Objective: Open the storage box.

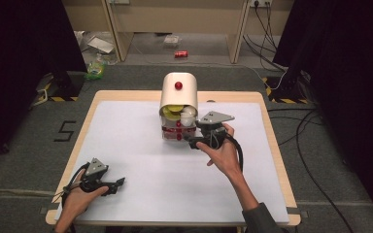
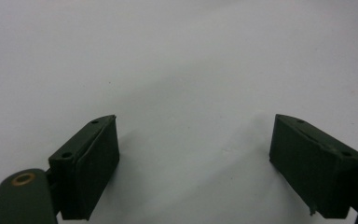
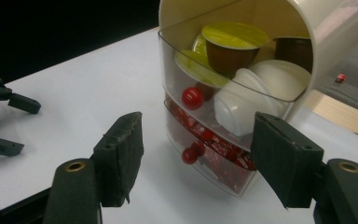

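Observation:
A cream round-topped drawer unit [image 1: 178, 104] stands at the far middle of the white table [image 1: 175, 174]. It carries a red knob [image 1: 178, 86] on its top. In the right gripper view its clear upper drawer [image 3: 235, 79] stands pulled out and holds yellow-lidded and white capsules. Beneath it the lower drawer [image 3: 219, 149] holds red packets. Each drawer front has a small red knob [image 3: 192, 98]. My right gripper [image 1: 194, 141] [image 3: 196, 140] sits just right of the unit's front, open with nothing between its jaws. My left gripper [image 1: 119, 187] [image 2: 193, 154] rests open at the front left.
Wooden table edges [image 1: 277, 160] frame the white surface. On the floor beyond lie a red can [image 1: 180, 54], bags and papers [image 1: 97, 63], with cables [image 1: 301, 131] at the right. Black curtains stand at both sides.

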The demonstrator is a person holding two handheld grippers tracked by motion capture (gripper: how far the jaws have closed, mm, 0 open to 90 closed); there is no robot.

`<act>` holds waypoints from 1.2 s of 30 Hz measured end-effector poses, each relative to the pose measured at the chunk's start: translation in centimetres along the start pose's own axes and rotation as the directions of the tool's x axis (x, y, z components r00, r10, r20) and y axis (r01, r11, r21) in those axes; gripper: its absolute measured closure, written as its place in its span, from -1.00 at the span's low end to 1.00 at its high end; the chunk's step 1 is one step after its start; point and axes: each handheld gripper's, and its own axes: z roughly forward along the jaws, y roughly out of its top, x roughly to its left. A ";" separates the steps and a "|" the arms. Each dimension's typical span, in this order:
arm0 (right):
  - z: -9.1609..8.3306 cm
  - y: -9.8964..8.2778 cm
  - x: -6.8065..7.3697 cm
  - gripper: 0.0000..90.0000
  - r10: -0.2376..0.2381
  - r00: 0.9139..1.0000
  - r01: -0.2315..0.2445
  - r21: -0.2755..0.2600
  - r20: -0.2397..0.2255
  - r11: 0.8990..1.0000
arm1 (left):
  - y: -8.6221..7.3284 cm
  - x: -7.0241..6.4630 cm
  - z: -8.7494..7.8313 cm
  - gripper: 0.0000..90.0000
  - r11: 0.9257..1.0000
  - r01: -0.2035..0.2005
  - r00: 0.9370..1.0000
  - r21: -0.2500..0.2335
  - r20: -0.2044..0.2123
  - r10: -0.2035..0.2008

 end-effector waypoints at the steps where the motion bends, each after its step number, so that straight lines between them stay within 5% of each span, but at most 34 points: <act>1: 0.1 0.1 0.0 -0.22 -0.001 1.000 0.001 0.004 -0.002 1.000 | 0.0 0.0 0.0 -0.67 1.000 0.000 1.000 0.000 0.000 0.000; 31: 2.0 1.9 -0.2 -0.20 0.000 1.000 0.000 -0.015 0.003 1.000 | 0.0 0.0 0.0 -0.67 1.000 0.001 1.000 0.001 0.000 -0.001; 34: 2.0 2.3 0.0 -0.20 -0.020 1.000 0.020 -0.010 0.013 1.000 | 0.0 0.0 0.0 -0.67 1.000 0.001 1.000 0.001 0.001 -0.001; 35: 1.8 3.5 0.4 -0.22 -0.097 0.994 0.097 0.017 0.053 0.995 | 0.0 0.0 0.0 -0.67 1.000 0.001 1.000 0.000 0.000 -0.001; 36: 1.8 3.5 0.4 -0.22 -0.097 0.994 0.097 0.017 0.053 0.995 | 0.0 0.0 0.0 -0.67 1.000 0.001 1.000 0.000 0.001 -0.001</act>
